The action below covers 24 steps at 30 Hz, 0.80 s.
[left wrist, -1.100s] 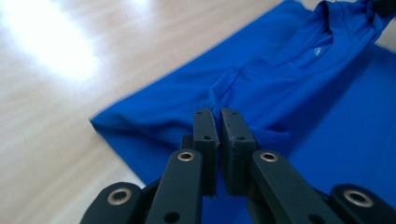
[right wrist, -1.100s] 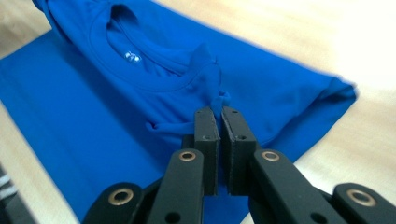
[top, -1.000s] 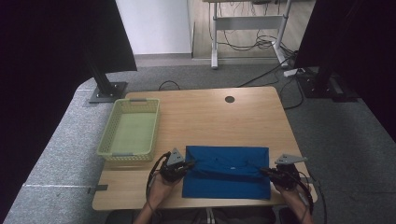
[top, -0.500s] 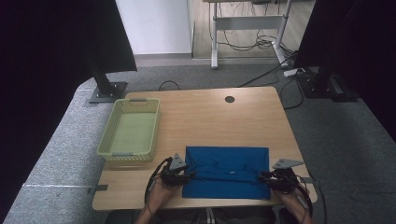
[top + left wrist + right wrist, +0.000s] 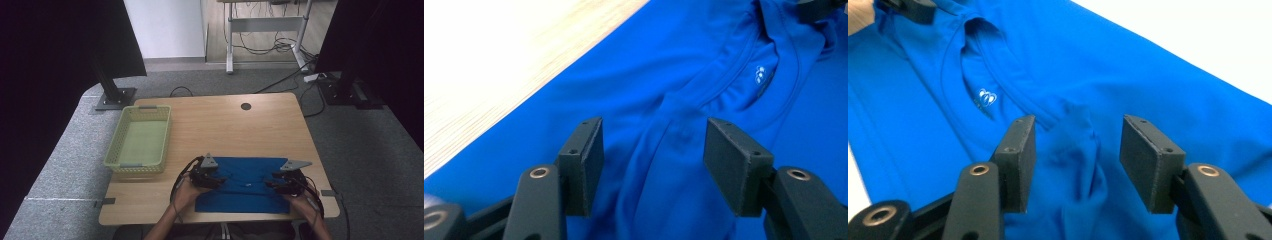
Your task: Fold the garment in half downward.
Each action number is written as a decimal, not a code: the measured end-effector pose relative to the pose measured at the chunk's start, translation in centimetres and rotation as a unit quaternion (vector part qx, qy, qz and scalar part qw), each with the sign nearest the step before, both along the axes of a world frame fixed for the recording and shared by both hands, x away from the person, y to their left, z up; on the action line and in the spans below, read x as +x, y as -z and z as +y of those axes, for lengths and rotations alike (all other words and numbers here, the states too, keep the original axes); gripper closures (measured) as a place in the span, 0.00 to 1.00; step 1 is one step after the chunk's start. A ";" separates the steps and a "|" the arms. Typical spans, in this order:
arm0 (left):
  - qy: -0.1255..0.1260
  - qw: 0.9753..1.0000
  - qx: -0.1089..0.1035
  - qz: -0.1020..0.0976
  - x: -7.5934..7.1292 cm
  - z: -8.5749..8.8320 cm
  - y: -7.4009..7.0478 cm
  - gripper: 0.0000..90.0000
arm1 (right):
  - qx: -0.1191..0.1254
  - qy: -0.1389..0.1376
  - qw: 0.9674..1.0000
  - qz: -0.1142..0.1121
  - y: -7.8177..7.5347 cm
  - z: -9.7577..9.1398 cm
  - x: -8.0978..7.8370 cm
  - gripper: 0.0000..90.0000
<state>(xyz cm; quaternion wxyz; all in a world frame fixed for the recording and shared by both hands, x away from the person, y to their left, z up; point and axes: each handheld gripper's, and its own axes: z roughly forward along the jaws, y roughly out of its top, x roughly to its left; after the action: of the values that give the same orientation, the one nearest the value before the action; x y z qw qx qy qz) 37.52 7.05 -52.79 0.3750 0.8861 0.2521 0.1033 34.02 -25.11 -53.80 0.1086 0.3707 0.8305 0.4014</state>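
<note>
**A:** So where does the shirt stand right now?

**B:** Folded blue shirt (image 5: 245, 184) lies flat on the desk (image 5: 220, 125), at the near edge, roughly at six o'clock from the round hole (image 5: 245, 106). Its long axis runs nine to three across the desk. The neckline (image 5: 769, 75) sits mid-length, and the collar opens towards the near edge.

**A:** And the claws?

**B:** Left claw (image 5: 220, 181) is over the shirt's nine o'clock end, right claw (image 5: 274, 186) over the three o'clock end. Both have just been opening; each now stands released, with a small ridge of cloth between the jaws but not pinched.

**A:** How would you handle this step?

**B:** I'd judge it a letting-go after a fold. Draw both claws back level and together, clear of those ridges, so nothing snags and the fold stays square. The green basket (image 5: 141, 140), at ten o'clock from the shirt, is well apart.
</note>
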 end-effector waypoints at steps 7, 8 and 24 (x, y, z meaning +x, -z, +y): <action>0.022 0.999 0.031 0.001 0.5 -1.8 1.0 0.70 | -0.030 -0.017 0.999 0.011 0.7 1.3 1.2 0.73; 0.022 0.999 0.031 -0.004 0.3 -1.8 1.0 0.75 | -0.034 -0.016 0.999 0.012 0.7 1.4 1.1 0.78; 0.034 0.999 -0.030 -0.013 -4.3 0.4 -1.7 0.92 | 0.023 -0.034 0.999 -0.017 -1.5 0.7 -3.3 0.92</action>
<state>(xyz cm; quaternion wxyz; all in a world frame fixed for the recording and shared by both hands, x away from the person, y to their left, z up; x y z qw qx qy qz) 33.17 7.48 -51.09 0.4078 0.8813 0.2197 0.0940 30.76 -24.36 -52.30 0.1000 0.3378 0.8312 0.4301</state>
